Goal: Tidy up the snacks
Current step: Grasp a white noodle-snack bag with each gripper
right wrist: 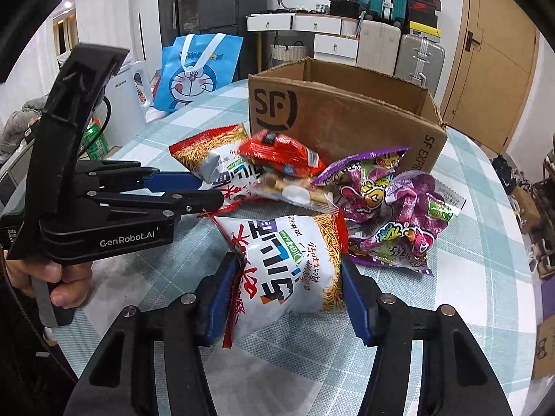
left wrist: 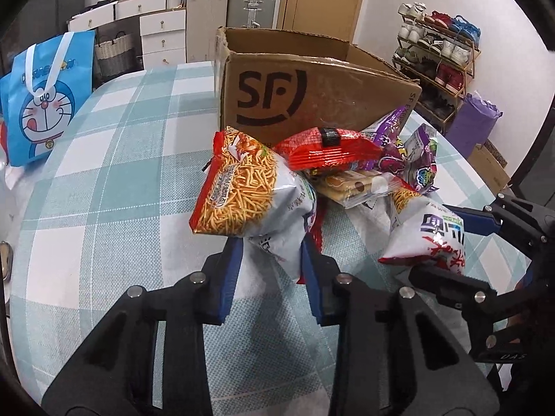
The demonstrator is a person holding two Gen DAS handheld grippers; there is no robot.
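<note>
Bare checked desk (left wrist: 114, 159) lies left of the left tool (left wrist: 270, 253), which pinches a white-and-orange noodle-snack bag (left wrist: 242, 194). The right tool (right wrist: 288, 277) clamps a matching bag (right wrist: 288, 260); the brown cardboard box (right wrist: 347, 121) stands beyond.

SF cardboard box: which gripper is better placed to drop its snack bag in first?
Left, probably. The left gripper pinches a white-and-orange noodle-snack bag directly before the open brown SF cardboard box. The right gripper clamps a matching bag, with the snack pile between it and the box.
</note>
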